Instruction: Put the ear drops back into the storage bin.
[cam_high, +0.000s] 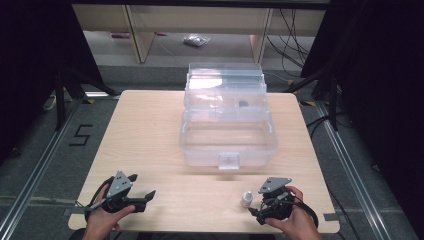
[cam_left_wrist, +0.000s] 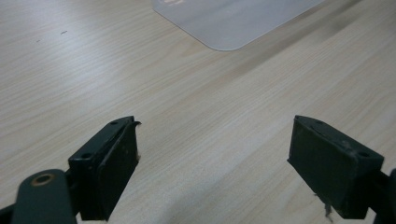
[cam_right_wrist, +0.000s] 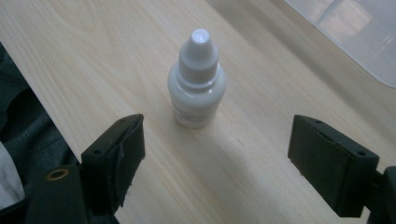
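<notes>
A small white dropper bottle (cam_right_wrist: 197, 79) stands upright on the pale wooden desk (cam_high: 150, 130), in the lower right of the high view (cam_high: 247, 199), close to the near edge. In the right gripper view it sits at the upper centre, cap on, beyond the jaw tips and free of both pads; a label on its lower front is too blurred to read.

The right tongs (cam_right_wrist: 215, 154) point at it with jaws spread wide and nothing between them. In the high view they lie just right of the bottle (cam_high: 256, 212), partly covered by the hand that holds them. At the lower left of the right gripper view, dark cloth is cut off by the frame edge.

The left tongs (cam_high: 144, 187) rest at the lower left of the high view, well apart from the bottle, jaws also wide and empty over bare wood (cam_left_wrist: 212, 154).

A clear plastic box (cam_high: 227, 132) stands open at mid-desk. A small dark item (cam_high: 243, 104) in its upper tray is too small to make out. One rounded corner of the box (cam_left_wrist: 224, 23) shows at the top of the left gripper view, another at the upper right of the right gripper view (cam_right_wrist: 355, 32).
</notes>
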